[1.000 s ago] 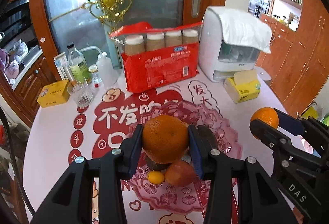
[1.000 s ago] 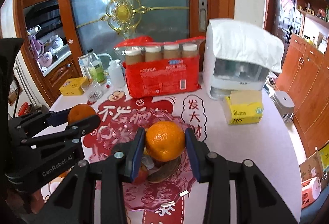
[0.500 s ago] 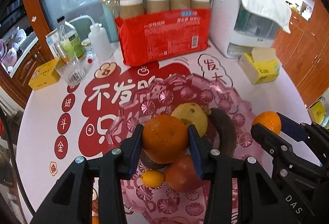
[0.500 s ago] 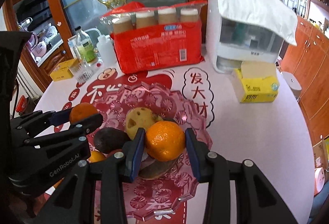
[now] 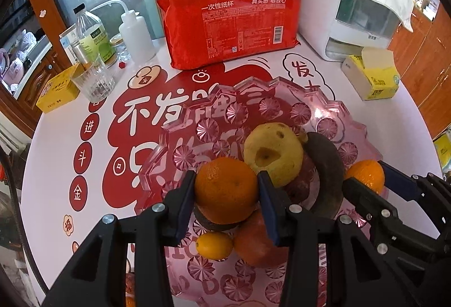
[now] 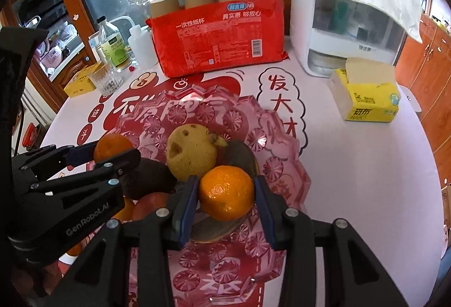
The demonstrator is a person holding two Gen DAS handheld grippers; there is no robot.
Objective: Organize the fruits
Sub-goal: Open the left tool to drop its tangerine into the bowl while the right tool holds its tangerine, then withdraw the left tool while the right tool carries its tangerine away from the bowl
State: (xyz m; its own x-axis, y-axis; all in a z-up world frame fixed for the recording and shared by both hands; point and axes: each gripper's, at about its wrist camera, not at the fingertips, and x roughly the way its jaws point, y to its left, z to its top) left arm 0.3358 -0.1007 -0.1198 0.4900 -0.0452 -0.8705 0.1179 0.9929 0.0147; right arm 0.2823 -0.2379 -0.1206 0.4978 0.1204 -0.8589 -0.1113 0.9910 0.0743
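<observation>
Two oranges pinched above the pink fruit tray [image 5: 332, 107]

Left gripper [image 5: 227, 190] clamped on an orange [image 5: 227, 190], right gripper [image 6: 225, 193] clamped on another orange [image 6: 225, 193] — both hovering over fruit already in the tray (yellow apple [image 5: 272, 156], dark avocado [image 6: 148, 178], kumquat [image 5: 214, 245]) — red cup pack [image 5: 229, 25] and tissue box [image 6: 367, 93] behind.

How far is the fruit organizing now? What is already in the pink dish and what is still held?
Done: the pink dish already holds a yellow pitted fruit, a dark banana, a dark avocado, a kumquat and a reddish fruit. In hand: the left gripper and right gripper each clamp an orange above the dish. Left: releasing both oranges.
</observation>
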